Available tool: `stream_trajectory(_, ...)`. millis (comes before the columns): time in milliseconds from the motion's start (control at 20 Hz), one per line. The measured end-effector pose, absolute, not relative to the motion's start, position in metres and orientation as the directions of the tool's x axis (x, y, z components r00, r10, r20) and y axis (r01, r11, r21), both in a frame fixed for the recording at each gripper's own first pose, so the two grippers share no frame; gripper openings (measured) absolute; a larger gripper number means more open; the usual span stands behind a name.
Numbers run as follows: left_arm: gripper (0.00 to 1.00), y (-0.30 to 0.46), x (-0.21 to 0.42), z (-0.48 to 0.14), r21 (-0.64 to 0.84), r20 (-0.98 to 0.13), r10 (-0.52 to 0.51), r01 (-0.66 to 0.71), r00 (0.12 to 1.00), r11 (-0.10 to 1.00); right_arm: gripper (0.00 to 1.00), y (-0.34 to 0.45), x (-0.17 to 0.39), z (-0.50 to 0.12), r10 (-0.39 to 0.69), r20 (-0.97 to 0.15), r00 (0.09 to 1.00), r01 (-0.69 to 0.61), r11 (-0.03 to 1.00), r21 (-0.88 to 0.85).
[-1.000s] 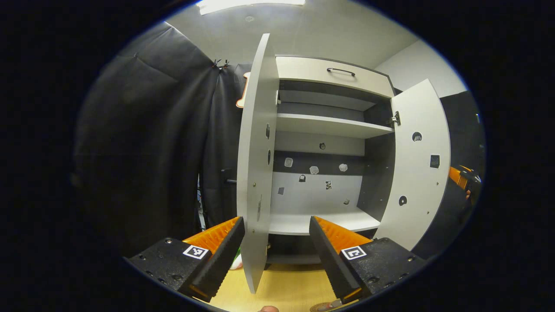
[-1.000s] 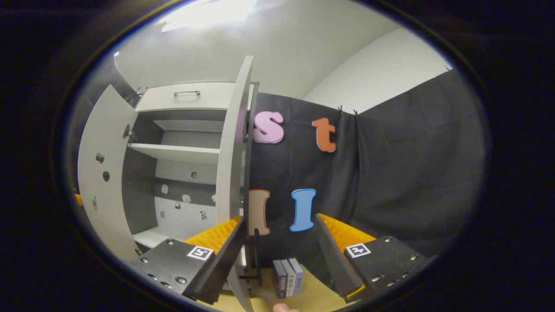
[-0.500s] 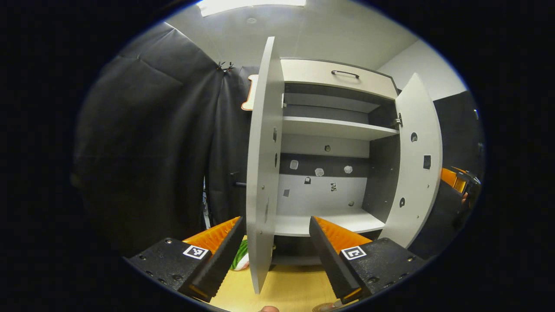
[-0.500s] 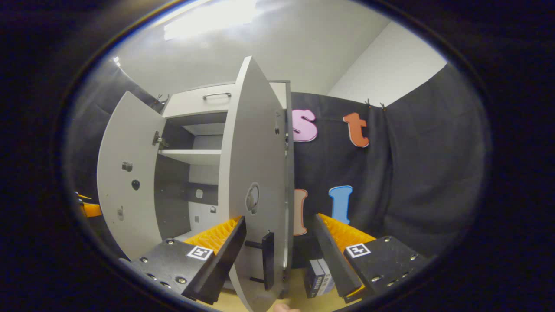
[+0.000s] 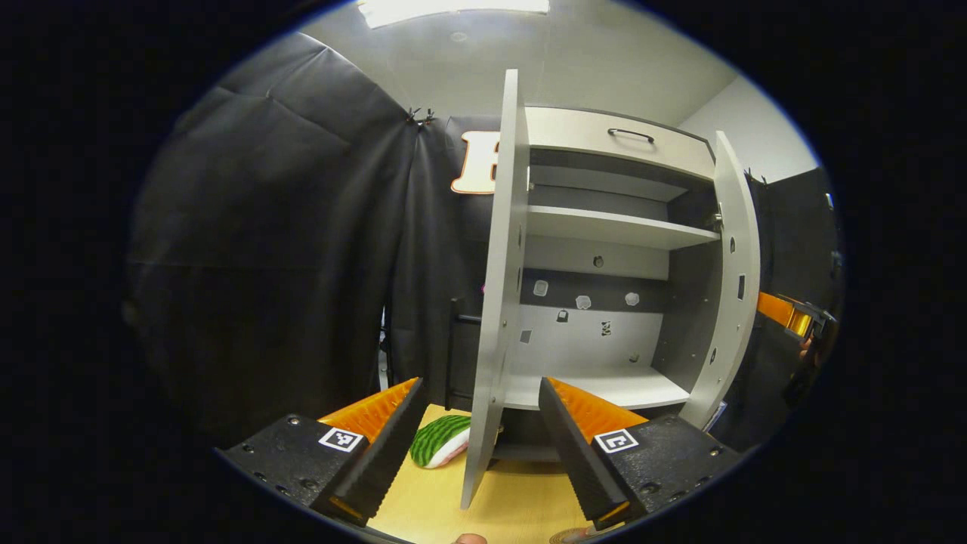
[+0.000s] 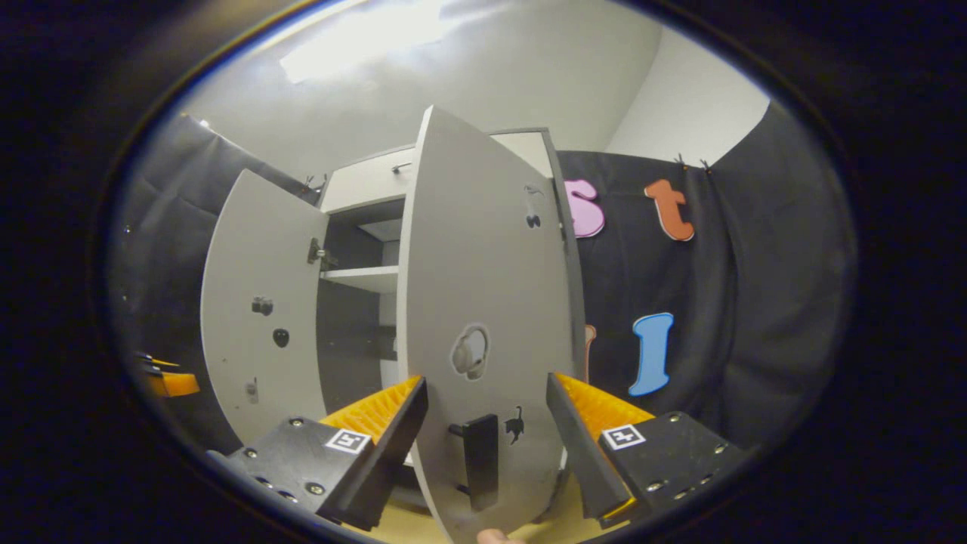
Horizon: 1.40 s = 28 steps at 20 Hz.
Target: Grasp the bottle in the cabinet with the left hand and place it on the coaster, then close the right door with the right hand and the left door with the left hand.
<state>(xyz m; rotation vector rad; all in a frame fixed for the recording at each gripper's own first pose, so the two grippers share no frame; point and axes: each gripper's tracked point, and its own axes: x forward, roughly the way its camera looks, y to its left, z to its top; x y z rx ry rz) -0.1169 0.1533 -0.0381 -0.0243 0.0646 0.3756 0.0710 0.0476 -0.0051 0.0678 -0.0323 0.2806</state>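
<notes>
In the left gripper view the grey cabinet (image 5: 604, 227) stands on a wooden table, both doors ajar. Its left door (image 5: 495, 287) is edge-on to me, and my left gripper (image 5: 481, 385) is open with a finger on either side of that door's lower edge. The right door (image 5: 729, 287) stands half shut. In the right gripper view the right door's outer face (image 6: 483, 272) is close in front. My right gripper (image 6: 487, 381) is open, its fingers flanking the black handle (image 6: 480, 461). The left door (image 6: 257, 317) hangs open at the left.
A watermelon-slice toy (image 5: 440, 440) lies on the wooden table (image 5: 514, 499) left of the cabinet. A black handle (image 5: 453, 347) sticks out of the left door's outer side. The other gripper (image 5: 789, 319) shows at the far right. Black cloth walls close in on both sides.
The right door has swung well towards shut, and its outer face and handle now sit in front of the right gripper. The left gripper has shifted left, bringing the watermelon toy into sight.
</notes>
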Motion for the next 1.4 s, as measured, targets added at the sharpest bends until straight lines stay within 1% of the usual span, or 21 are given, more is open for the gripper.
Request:
stream_trajectory(100,0.96,0.156,-0.117,-0.040,-0.009,-0.075,0.376,-0.377,0.924,0.926,0.96,0.048,0.071,-0.011,0.264,0.029,0.964,-0.265,0.964,0.022)
stream_trajectory(150,0.91,0.158,-0.119,-0.041,-0.008,-0.076,0.381,-0.383,0.921,0.924,0.93,0.052,0.070,-0.010,0.266,0.032,0.963,-0.266,0.964,0.009)
stream_trajectory(200,0.91,0.161,-0.125,-0.041,-0.006,-0.079,0.386,-0.387,0.919,0.922,0.96,0.055,0.068,-0.010,0.272,0.033,0.962,-0.272,0.962,0.004)
stream_trajectory(250,0.95,0.163,-0.130,-0.042,-0.005,-0.081,0.390,-0.391,0.917,0.920,0.93,0.057,0.065,-0.010,0.275,0.034,0.961,-0.275,0.961,0.003)
stream_trajectory(350,0.96,0.166,-0.132,-0.039,-0.004,-0.078,0.397,-0.399,0.914,0.917,0.93,0.057,0.062,-0.011,0.273,0.033,0.961,-0.273,0.962,0.005)
stream_trajectory(400,0.91,0.168,-0.132,-0.038,-0.004,-0.077,0.400,-0.402,0.913,0.916,0.93,0.055,0.060,-0.010,0.269,0.034,0.962,-0.270,0.963,0.006)
stream_trajectory(450,0.91,0.170,-0.133,-0.038,-0.005,-0.076,0.405,-0.407,0.911,0.914,0.95,0.053,0.059,-0.011,0.267,0.034,0.963,-0.268,0.963,0.005)
stream_trajectory(500,0.91,0.171,-0.132,-0.038,-0.008,-0.076,0.406,-0.408,0.911,0.913,0.93,0.053,0.057,-0.012,0.266,0.032,0.963,-0.266,0.964,0.004)
stream_trajectory(550,0.91,0.172,-0.133,-0.038,-0.009,-0.078,0.406,-0.408,0.911,0.913,0.93,0.052,0.056,-0.014,0.265,0.029,0.964,-0.265,0.964,0.001)
stream_trajectory(600,0.96,0.173,-0.133,-0.039,-0.006,-0.078,0.408,-0.409,0.910,0.912,0.93,0.051,0.054,-0.014,0.263,0.027,0.964,-0.263,0.965,-0.004)
stream_trajectory(800,0.96,0.178,-0.134,-0.040,0.013,-0.081,0.418,-0.418,0.905,0.908,0.93,0.046,0.048,-0.011,0.257,0.036,0.966,-0.256,0.966,-0.020)
stream_trajectory(850,0.91,0.179,-0.134,-0.039,0.012,-0.079,0.419,-0.419,0.905,0.908,0.93,0.045,0.048,-0.011,0.254,0.038,0.966,-0.254,0.967,-0.023)
stream_trajectory(1000,0.91,0.181,-0.133,-0.039,0.006,-0.074,0.421,-0.421,0.904,0.907,0.93,0.044,0.047,-0.012,0.251,0.037,0.967,-0.250,0.968,-0.022)
stream_trajectory(1050,0.96,0.183,-0.132,-0.038,0.009,-0.070,0.425,-0.426,0.902,0.905,0.93,0.045,0.047,-0.013,0.250,0.034,0.968,-0.250,0.968,-0.020)
stream_trajectory(1100,0.96,0.185,-0.131,-0.037,0.011,-0.071,0.430,-0.430,0.900,0.903,0.93,0.045,0.047,-0.015,0.252,0.031,0.967,-0.251,0.968,-0.017)
stream_trajectory(1150,0.95,0.187,-0.130,-0.038,0.012,-0.072,0.433,-0.434,0.898,0.901,0.93,0.043,0.047,-0.016,0.252,0.027,0.967,-0.252,0.968,-0.015)
stream_trajectory(1200,0.91,0.188,-0.129,-0.038,0.012,-0.071,0.437,-0.437,0.897,0.899,0.93,0.043,0.048,-0.017,0.251,0.026,0.968,-0.251,0.968,-0.017)
stream_trajectory(1250,0.96,0.189,-0.128,-0.037,0.011,-0.067,0.439,-0.439,0.896,0.898,0.93,0.043,0.048,-0.017,0.249,0.026,0.968,-0.249,0.968,-0.020)
stream_trajectory(1300,0.96,0.191,-0.128,-0.037,0.010,-0.064,0.441,-0.441,0.895,0.897,0.93,0.042,0.048,-0.017,0.247,0.027,0.969,-0.246,0.969,-0.025)
stream_trajectory(1350,0.91,0.192,-0.127,-0.038,0.009,-0.065,0.443,-0.444,0.894,0.896,0.93,0.041,0.048,-0.018,0.244,0.027,0.969,-0.244,0.969,-0.028)
stream_trajectory(1400,0.90,0.194,-0.126,-0.039,0.009,-0.068,0.446,-0.447,0.892,0.895,0.93,0.041,0.050,-0.018,0.243,0.026,0.970,-0.242,0.970,-0.030)
